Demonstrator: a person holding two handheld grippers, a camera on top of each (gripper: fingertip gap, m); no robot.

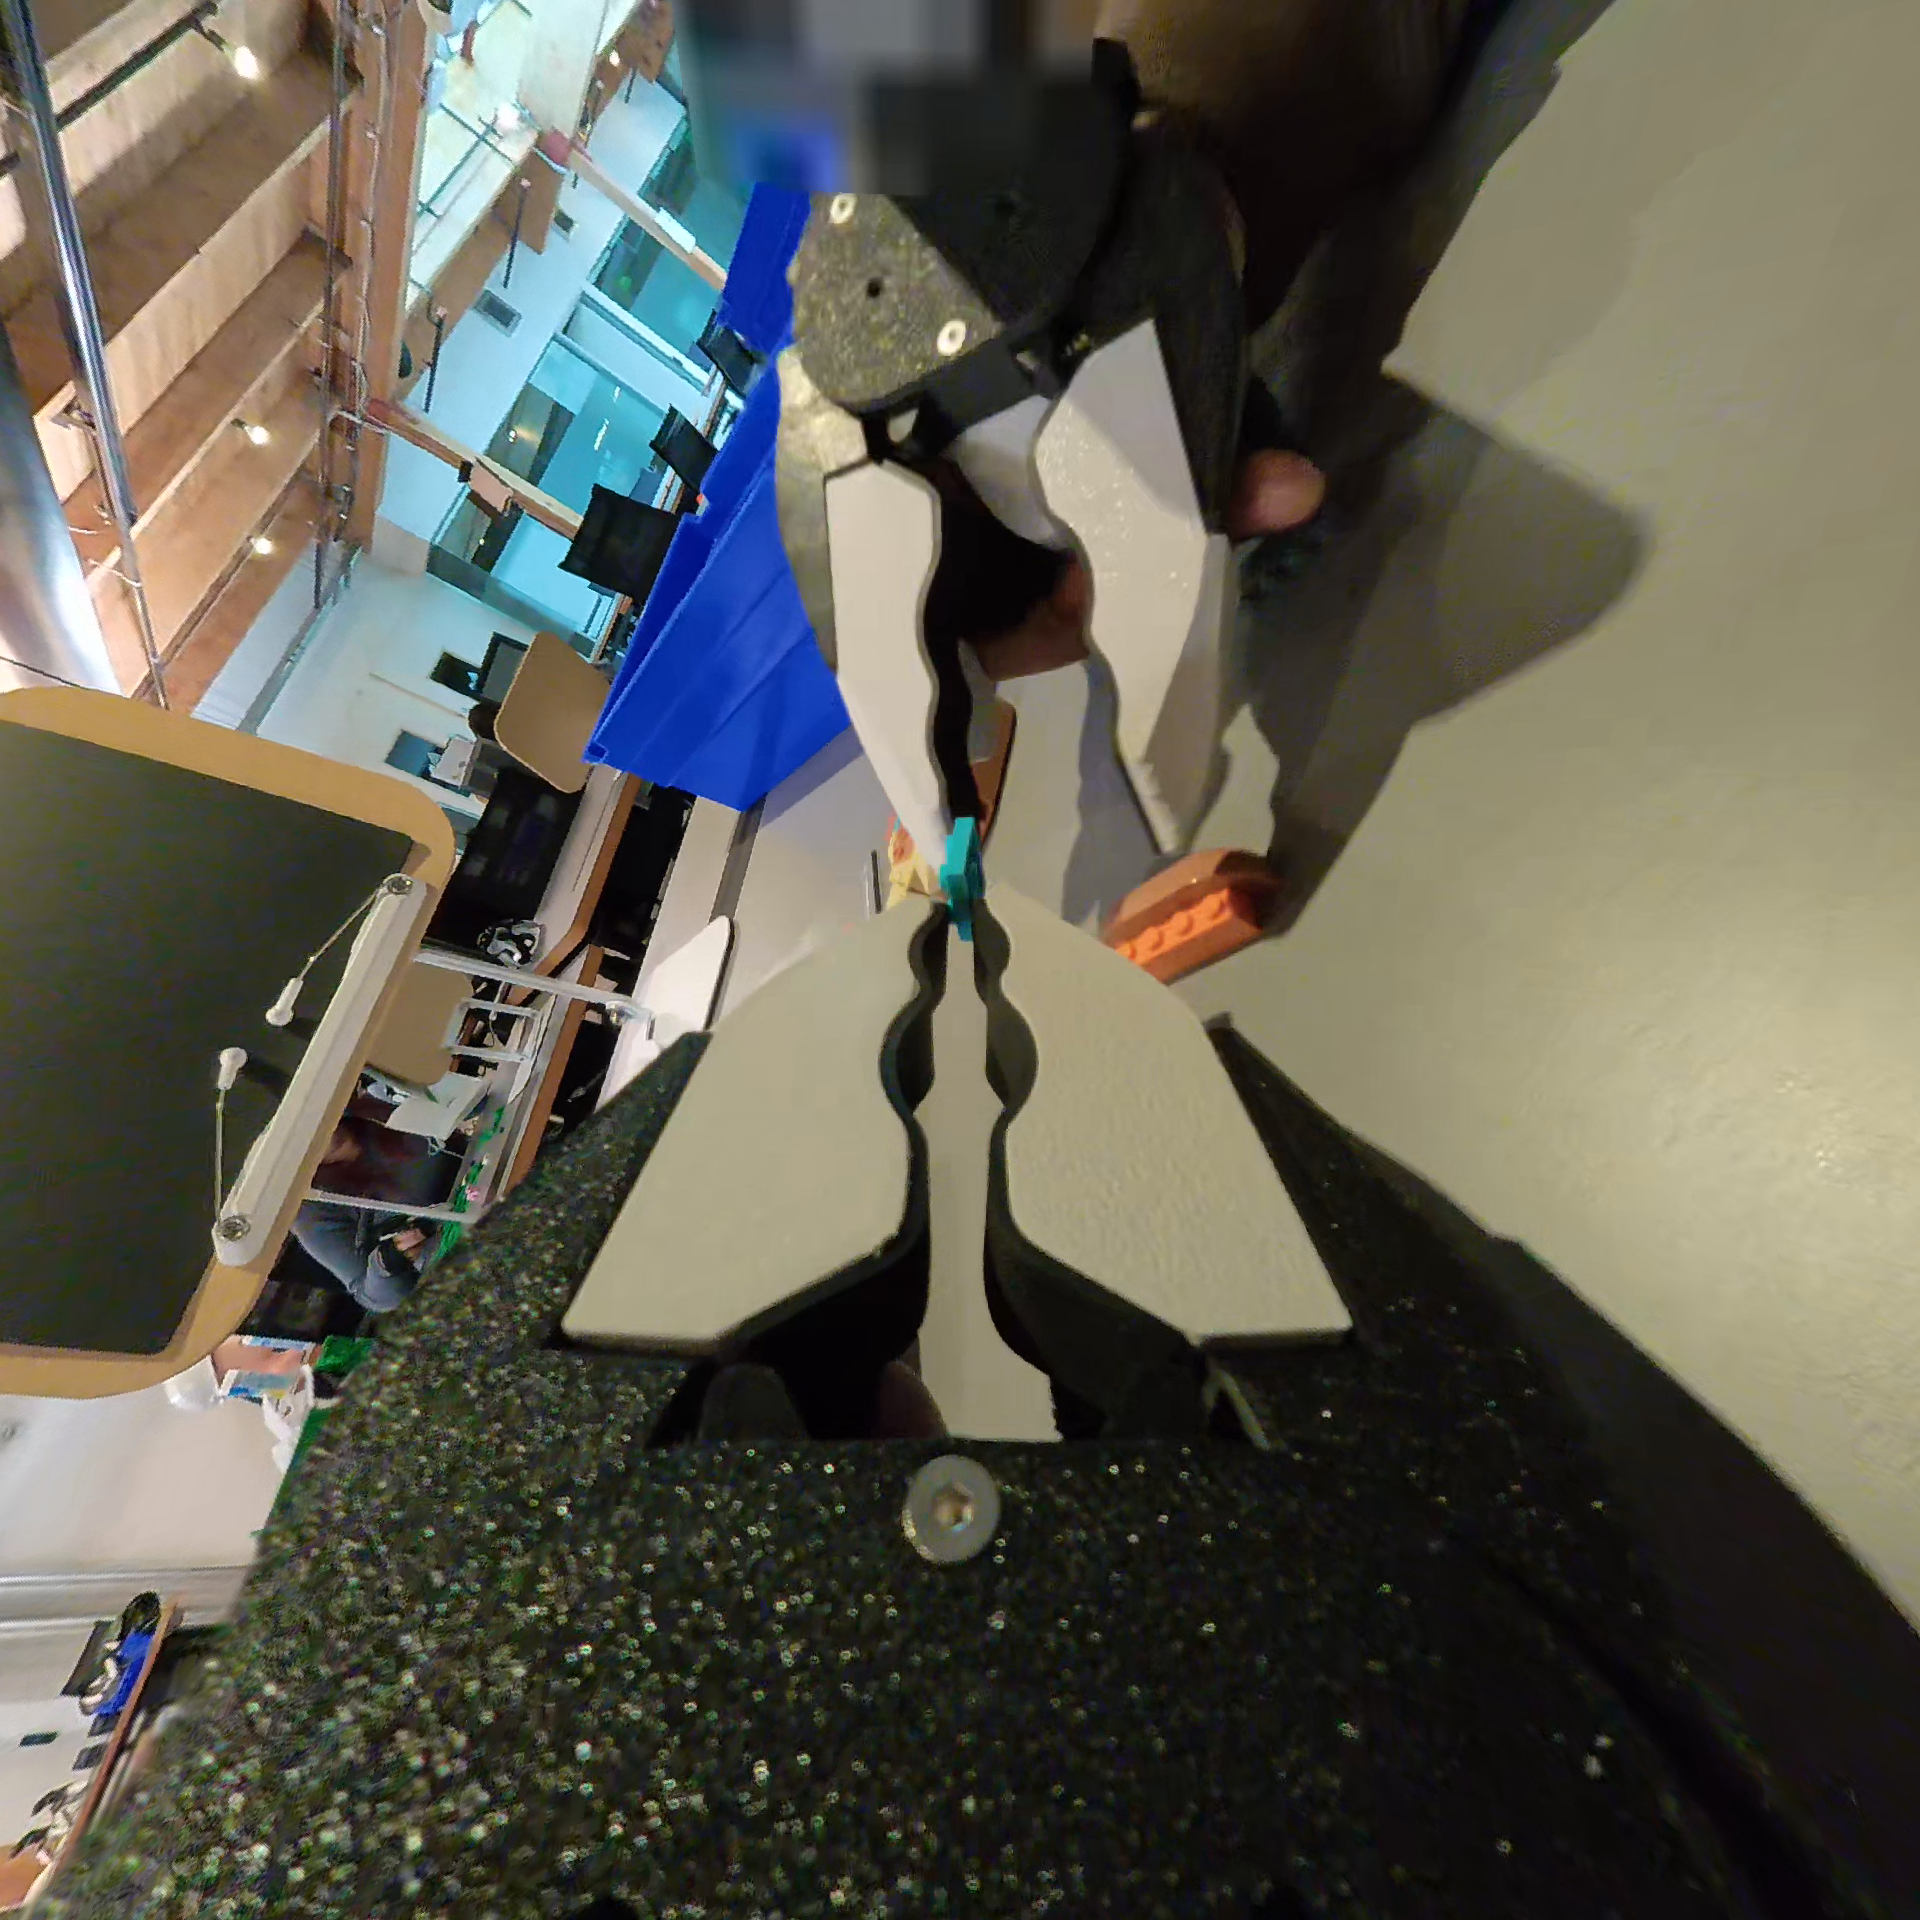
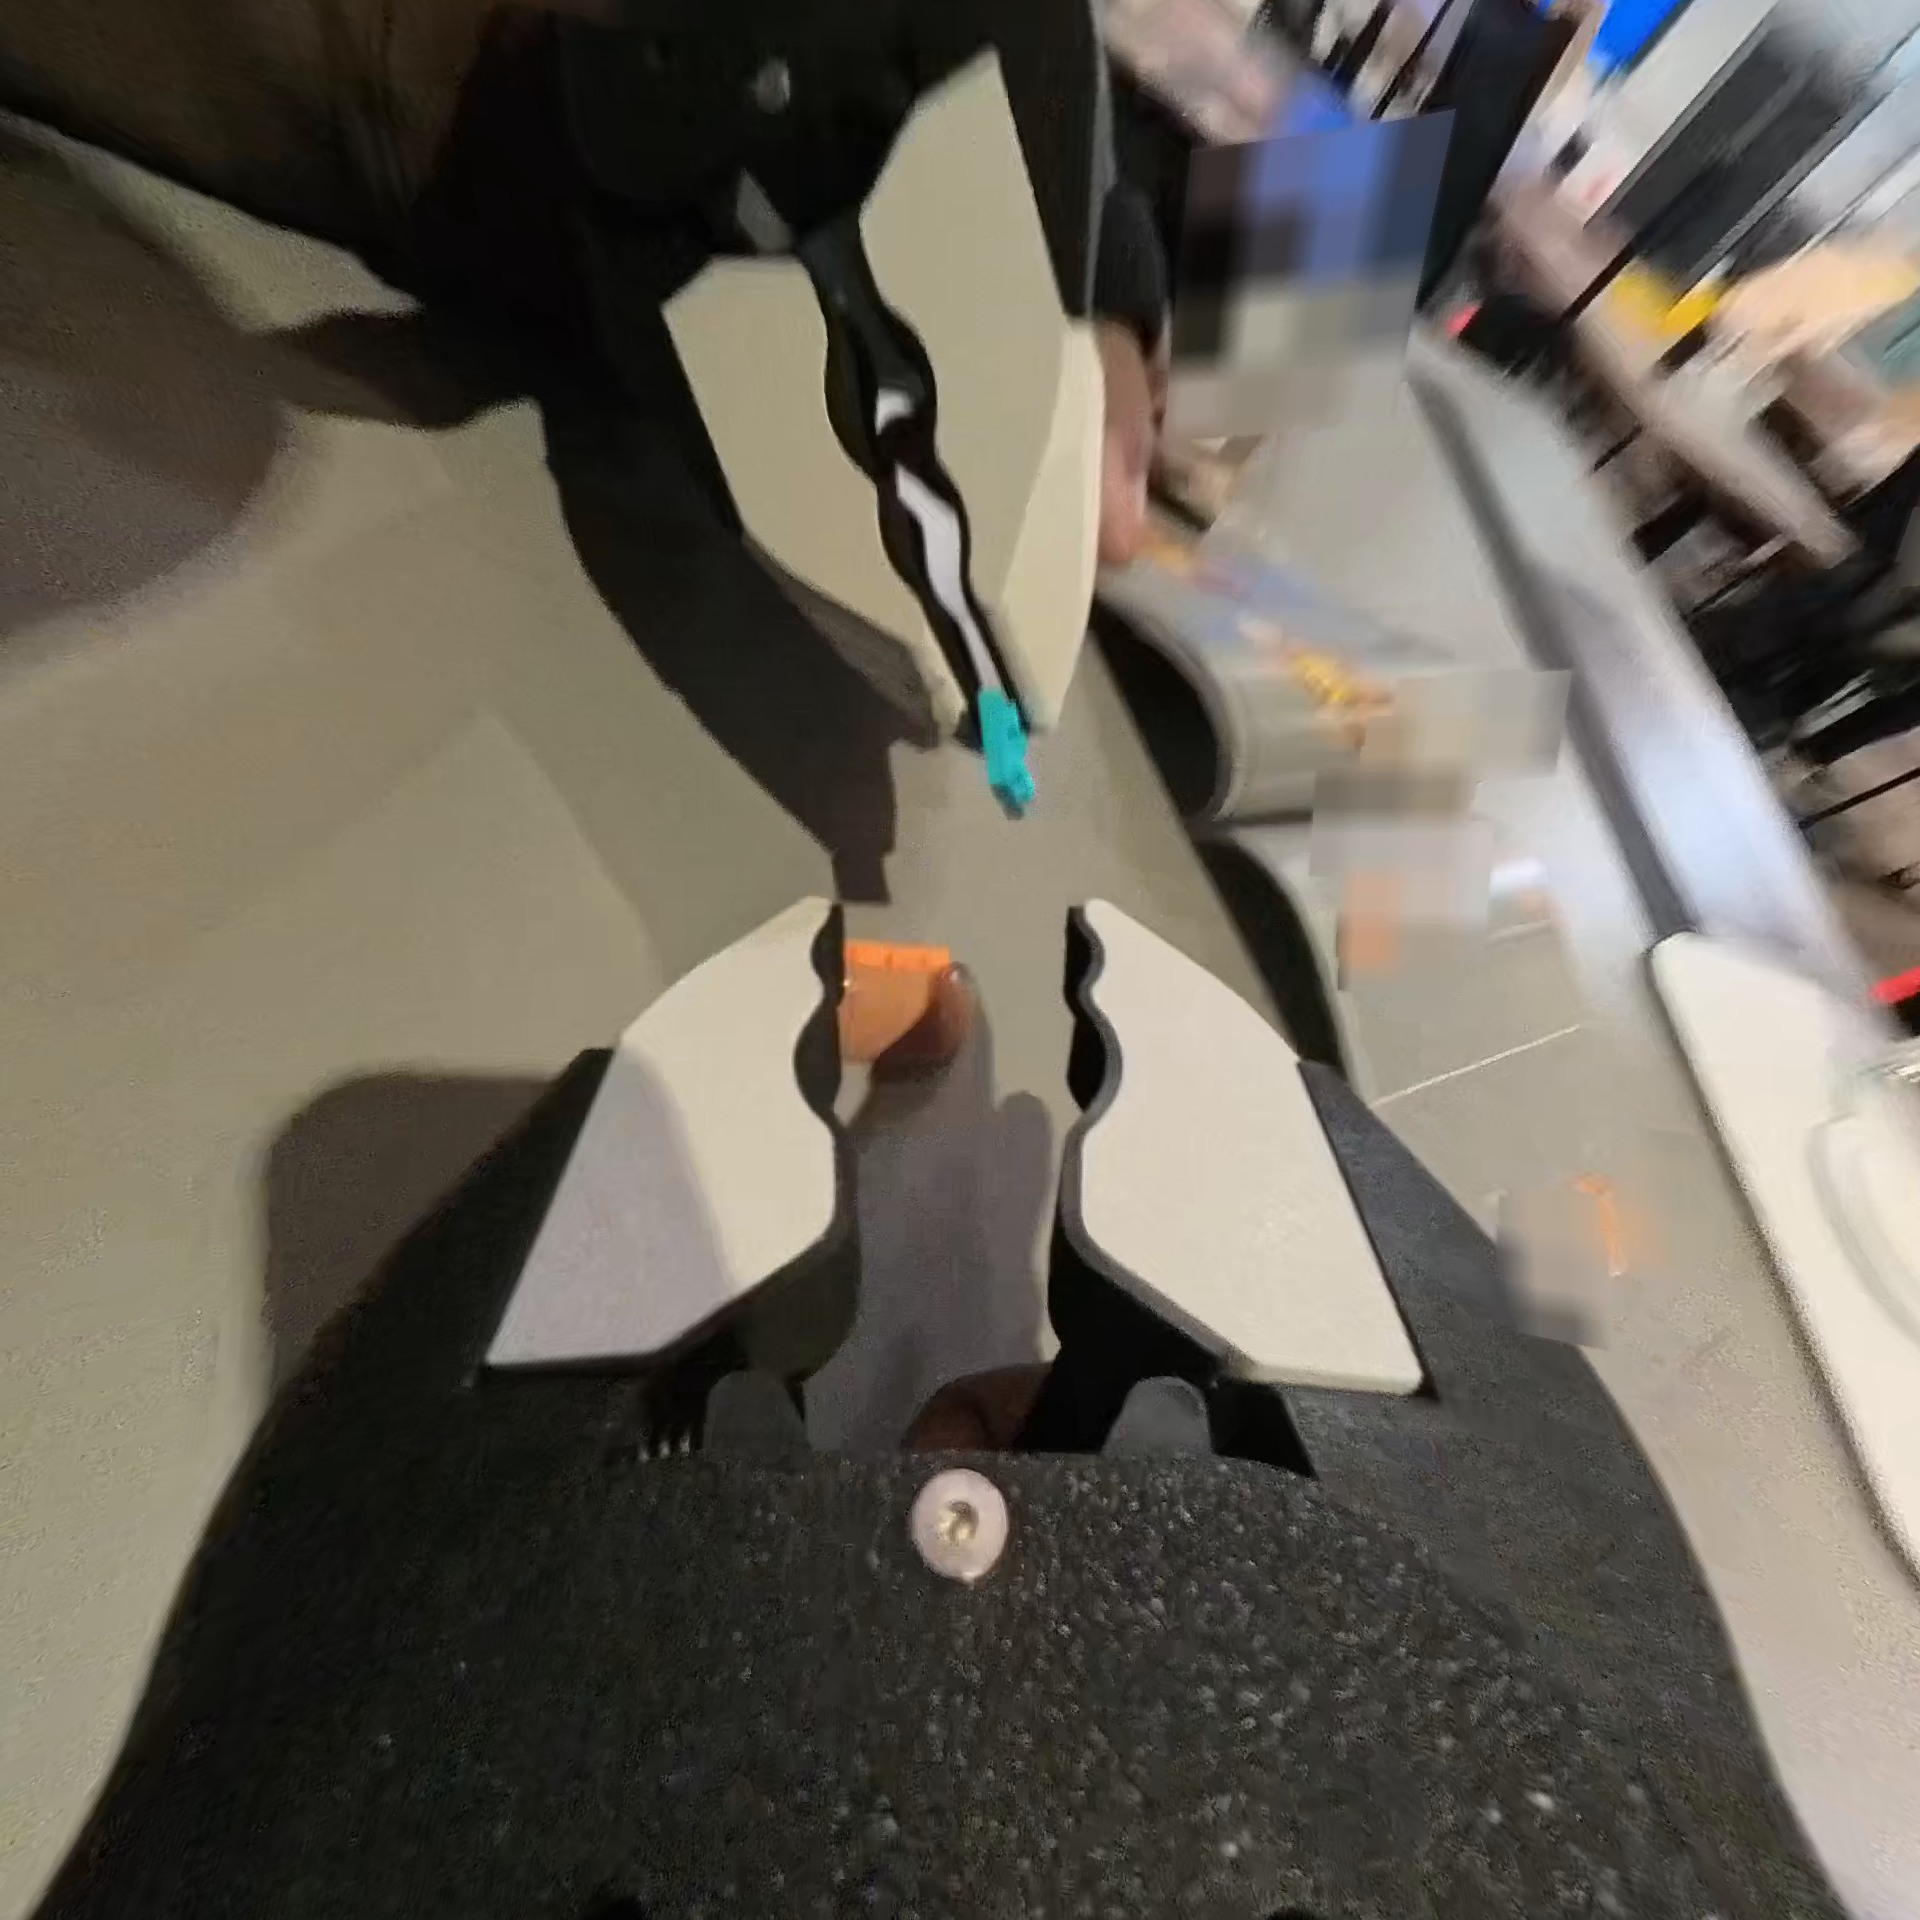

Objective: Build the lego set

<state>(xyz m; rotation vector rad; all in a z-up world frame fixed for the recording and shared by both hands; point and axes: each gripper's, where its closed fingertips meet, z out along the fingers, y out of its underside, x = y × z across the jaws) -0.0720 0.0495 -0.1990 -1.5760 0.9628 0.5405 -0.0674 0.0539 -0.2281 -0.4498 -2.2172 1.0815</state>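
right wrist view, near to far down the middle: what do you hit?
Right gripper, jaws apart → orange lego piece lying on the table between its fingertips → teal lego piece → left gripper shut on that teal piece.

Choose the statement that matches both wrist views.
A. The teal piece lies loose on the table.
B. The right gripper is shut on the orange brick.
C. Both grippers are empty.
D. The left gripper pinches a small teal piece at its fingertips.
D: the left gripper is closed on the teal piece, which sticks out from its tips, while the right gripper stands open with the orange brick lying on the table beyond it.
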